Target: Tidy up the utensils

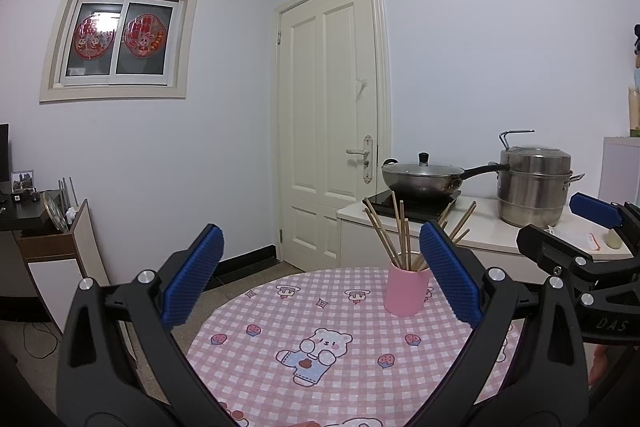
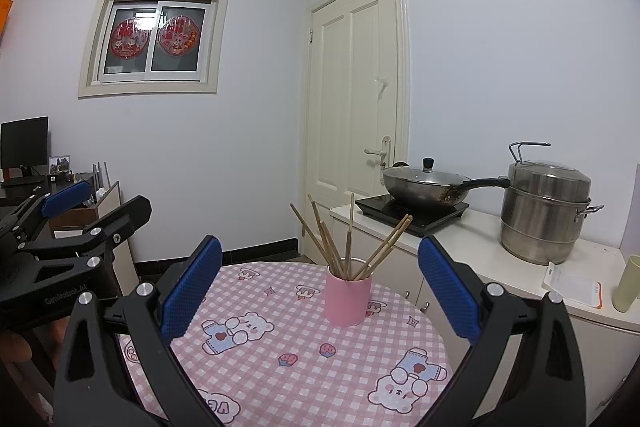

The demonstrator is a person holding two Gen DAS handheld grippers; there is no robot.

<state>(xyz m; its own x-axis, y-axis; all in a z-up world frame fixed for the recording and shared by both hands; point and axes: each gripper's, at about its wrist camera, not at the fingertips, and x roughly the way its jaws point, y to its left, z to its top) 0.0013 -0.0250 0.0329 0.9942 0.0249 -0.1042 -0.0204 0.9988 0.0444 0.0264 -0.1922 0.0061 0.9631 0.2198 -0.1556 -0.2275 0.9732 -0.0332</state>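
A pink cup (image 1: 406,290) (image 2: 347,297) stands upright on the round table with a pink checked bear-print cloth (image 1: 320,343) (image 2: 288,359). Several wooden chopsticks (image 1: 394,235) (image 2: 344,243) stand fanned out inside it. My left gripper (image 1: 320,275) is open above the near side of the table, nothing between its blue pads; the cup sits just inside its right finger. My right gripper (image 2: 320,279) is also open and empty, with the cup ahead between its fingers. Each gripper shows at the edge of the other's view.
Behind the table a white counter (image 2: 500,259) carries an induction hob with a lidded wok (image 2: 424,183), a steel steamer pot (image 2: 544,211), a packet and a pale cup (image 2: 628,283). A shut door (image 2: 356,107) is at the back. A desk with a monitor (image 2: 24,143) stands left.
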